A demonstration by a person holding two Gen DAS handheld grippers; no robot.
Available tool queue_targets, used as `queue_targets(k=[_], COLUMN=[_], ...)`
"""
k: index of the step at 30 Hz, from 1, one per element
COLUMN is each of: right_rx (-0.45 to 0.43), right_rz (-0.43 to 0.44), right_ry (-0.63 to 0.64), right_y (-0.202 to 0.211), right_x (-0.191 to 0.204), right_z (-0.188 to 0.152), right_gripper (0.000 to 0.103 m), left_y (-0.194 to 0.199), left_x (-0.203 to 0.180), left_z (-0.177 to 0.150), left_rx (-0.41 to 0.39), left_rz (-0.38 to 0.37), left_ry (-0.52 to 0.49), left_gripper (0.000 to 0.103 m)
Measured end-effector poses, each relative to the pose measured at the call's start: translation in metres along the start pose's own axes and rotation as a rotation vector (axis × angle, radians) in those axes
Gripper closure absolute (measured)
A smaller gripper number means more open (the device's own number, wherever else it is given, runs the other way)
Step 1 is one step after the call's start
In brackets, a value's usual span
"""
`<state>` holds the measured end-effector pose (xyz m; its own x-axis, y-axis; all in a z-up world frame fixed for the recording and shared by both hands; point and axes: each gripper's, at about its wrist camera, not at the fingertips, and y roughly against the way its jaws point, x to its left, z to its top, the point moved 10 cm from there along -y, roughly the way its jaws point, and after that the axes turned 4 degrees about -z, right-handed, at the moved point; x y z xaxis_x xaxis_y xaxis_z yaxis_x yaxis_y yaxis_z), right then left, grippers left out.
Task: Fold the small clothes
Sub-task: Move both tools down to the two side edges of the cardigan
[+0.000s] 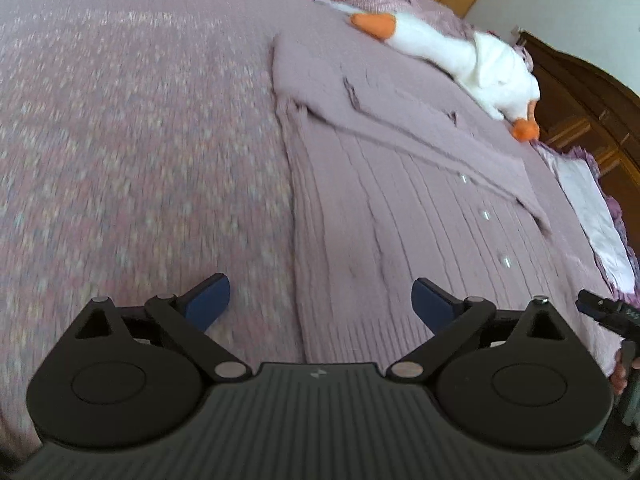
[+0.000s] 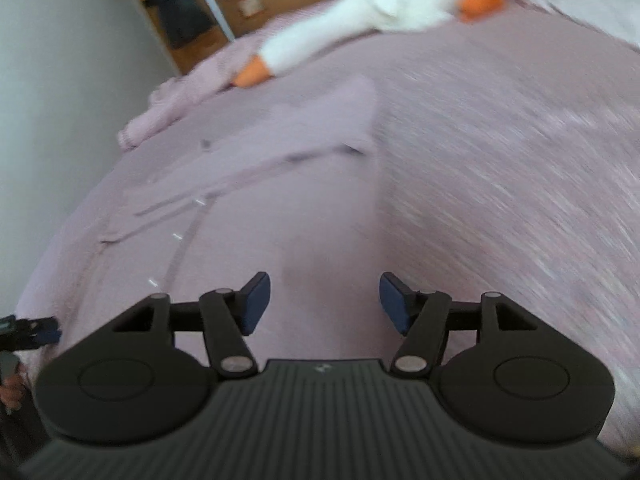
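Right now both tools hang above a bed with their blue-padded jaws spread wide and nothing between them. In the left wrist view, the left tool [image 1: 320, 300] sits at the bottom centre of the frame, over the near hem of a mauve ribbed cardigan [image 1: 400, 216]. The cardigan lies flat on the bedspread [image 1: 140, 140], filling the centre and right of the frame, with a row of small pale buttons [image 1: 486, 215] running up its front and a sleeve folded diagonally across the chest. Beyond it, at the upper right, a white plush goose [image 1: 460, 60] with orange beak and feet lies touching the garment's far edge. The tip of the other tool shows at the right edge of that frame.

In the right wrist view, badly blurred, the right tool [image 2: 325, 302] sits at bottom centre above the cardigan [image 2: 260, 184], which spreads over the centre and left; the goose [image 2: 340, 28] lies along the top.
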<state>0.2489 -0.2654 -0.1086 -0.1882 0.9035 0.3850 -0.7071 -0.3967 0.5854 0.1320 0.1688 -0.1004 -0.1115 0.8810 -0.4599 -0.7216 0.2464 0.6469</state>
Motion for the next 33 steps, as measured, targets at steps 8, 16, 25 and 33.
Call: queue_targets(k=[8, 16, 25, 33], right_rx=[0.1, 0.167, 0.143, 0.209], right_rz=[0.188, 0.308, 0.382, 0.461], right_ry=[-0.156, -0.312, -0.393, -0.379], right_y=[0.018, 0.013, -0.006, 0.014], right_x=[-0.01, -0.015, -0.015, -0.009], right_z=[-0.034, -0.036, -0.019, -0.045], right_gripper=[0.039, 0.039, 0.041, 0.042], left_y=[0.018, -0.008, -0.016, 0.03], left_x=[-0.019, -0.025, -0.013, -0.023], left_z=[-0.046, -0.02, 0.001, -0.053], left_rx=[0.134, 0.125, 0.021, 0.046], left_rz=[-0.091, -0.139, -0.307, -0.368], left_ry=[0.04, 0.04, 0.264, 0.222], left_gripper=[0.001, 0.0, 0.0, 0.005])
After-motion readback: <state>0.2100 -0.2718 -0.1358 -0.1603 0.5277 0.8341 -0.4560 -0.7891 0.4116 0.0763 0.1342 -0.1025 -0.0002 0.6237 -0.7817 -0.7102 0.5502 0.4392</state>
